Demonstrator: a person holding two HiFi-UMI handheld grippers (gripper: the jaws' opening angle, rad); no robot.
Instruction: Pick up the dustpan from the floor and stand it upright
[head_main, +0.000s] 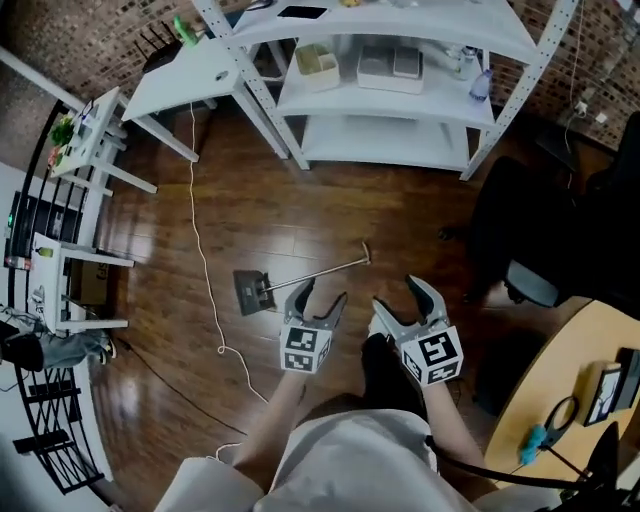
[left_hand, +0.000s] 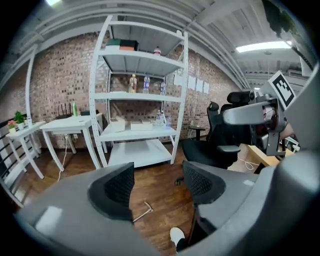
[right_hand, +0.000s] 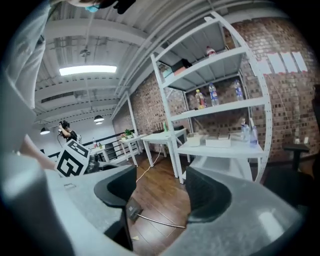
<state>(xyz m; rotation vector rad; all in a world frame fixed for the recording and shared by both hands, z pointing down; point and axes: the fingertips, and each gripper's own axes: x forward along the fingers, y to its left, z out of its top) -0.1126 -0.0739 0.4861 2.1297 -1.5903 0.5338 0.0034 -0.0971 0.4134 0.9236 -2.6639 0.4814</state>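
Note:
The dustpan lies flat on the wooden floor. Its dark pan (head_main: 252, 290) is at the left, and its thin metal handle (head_main: 325, 270) runs right to a small crossbar end. My left gripper (head_main: 318, 300) hovers just in front of the handle's middle, open and empty. My right gripper (head_main: 405, 293) is also open with nothing in it, a little right of the handle's end. The left gripper view shows only the handle's end (left_hand: 142, 211) below the jaws. Between the jaws in the right gripper view I see the pan (right_hand: 132, 210) and the handle (right_hand: 160, 221).
A white shelving unit (head_main: 390, 90) and a white table (head_main: 190, 75) stand beyond the dustpan. A white cable (head_main: 205, 280) trails over the floor left of the pan. A black office chair (head_main: 530, 250) and a wooden desk (head_main: 570, 370) are at the right.

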